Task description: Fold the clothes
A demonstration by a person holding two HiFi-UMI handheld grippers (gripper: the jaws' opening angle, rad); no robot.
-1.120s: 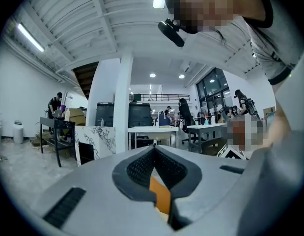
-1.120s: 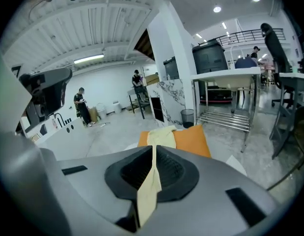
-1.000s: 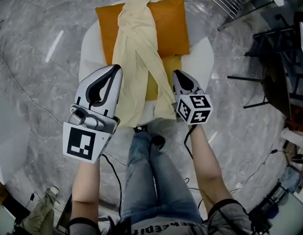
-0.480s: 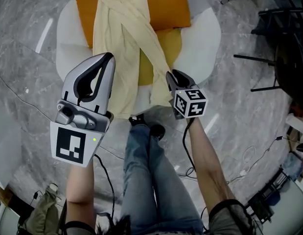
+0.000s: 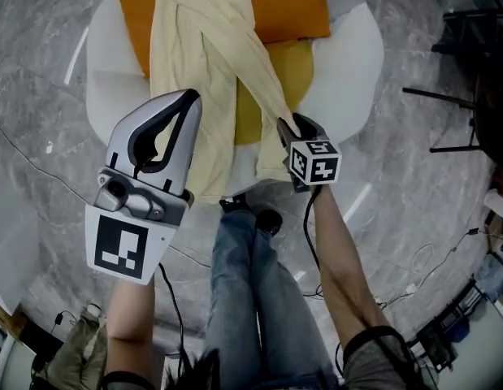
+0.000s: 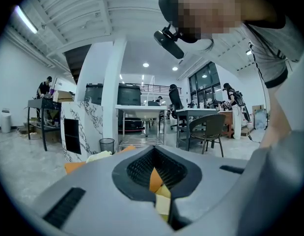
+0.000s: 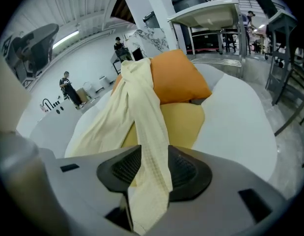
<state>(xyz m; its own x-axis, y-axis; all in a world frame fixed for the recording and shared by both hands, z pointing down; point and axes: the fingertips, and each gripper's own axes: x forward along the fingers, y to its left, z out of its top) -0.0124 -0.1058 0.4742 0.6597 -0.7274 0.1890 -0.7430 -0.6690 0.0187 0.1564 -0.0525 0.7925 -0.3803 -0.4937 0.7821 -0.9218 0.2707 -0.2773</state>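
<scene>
- The left gripper (image 5: 189, 97) hangs over the near left edge of the cloth (image 5: 198, 47). Its jaws are pinched down to a slit, and a sliver of cream fabric looks caught in it.
- The cloth lies in a long, twisted heap across the white table (image 5: 353, 63), over an orange cushion (image 5: 288, 6) and a yellow cushion (image 5: 296, 67). It is bunched and crossed over itself, with no flat panel or clean crease anywhere.
- One narrow strip of it runs down to the right gripper (image 5: 290, 125). Those jaws have just been opening; the strip lies loosely between the pads, which no longer press on it.
- To my eye the folding has hardly begun. The cloth has yet to be spread flat, then folded and squared off.
</scene>
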